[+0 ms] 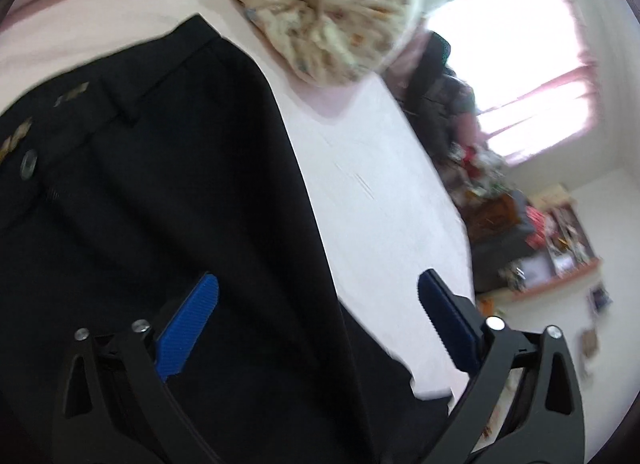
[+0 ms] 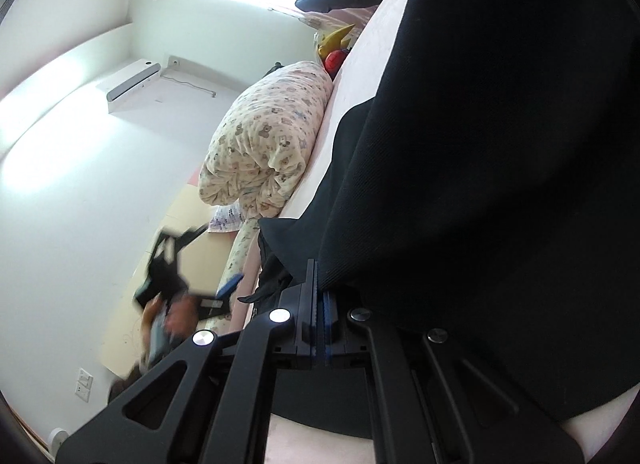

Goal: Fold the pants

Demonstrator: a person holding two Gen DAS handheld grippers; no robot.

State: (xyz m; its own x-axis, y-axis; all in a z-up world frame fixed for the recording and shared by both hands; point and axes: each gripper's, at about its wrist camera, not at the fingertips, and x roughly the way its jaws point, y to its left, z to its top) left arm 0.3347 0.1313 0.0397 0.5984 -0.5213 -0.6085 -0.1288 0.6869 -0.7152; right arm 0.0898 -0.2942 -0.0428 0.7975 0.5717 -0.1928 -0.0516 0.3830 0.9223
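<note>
On the pink bed sheet (image 1: pixel 380 183) lie the black pants (image 1: pixel 160 183), waistband and button (image 1: pixel 29 164) toward the far side in the left wrist view, a floral bolster pillow (image 1: pixel 320 3) just beyond them. The left gripper (image 1: pixel 318 300) hovers over the pants' edge with its 2 blue pads (image 1: pixel 188 328) spread wide, nothing pressed between them. In the right wrist view the right gripper (image 2: pixel 320 296) has its jaws clamped together on a fold of the pants (image 2: pixel 480 143), which drapes up from the pads. A window (image 1: pixel 520 63) glows behind, cluttered shelves (image 1: pixel 552 248) beside it.
</note>
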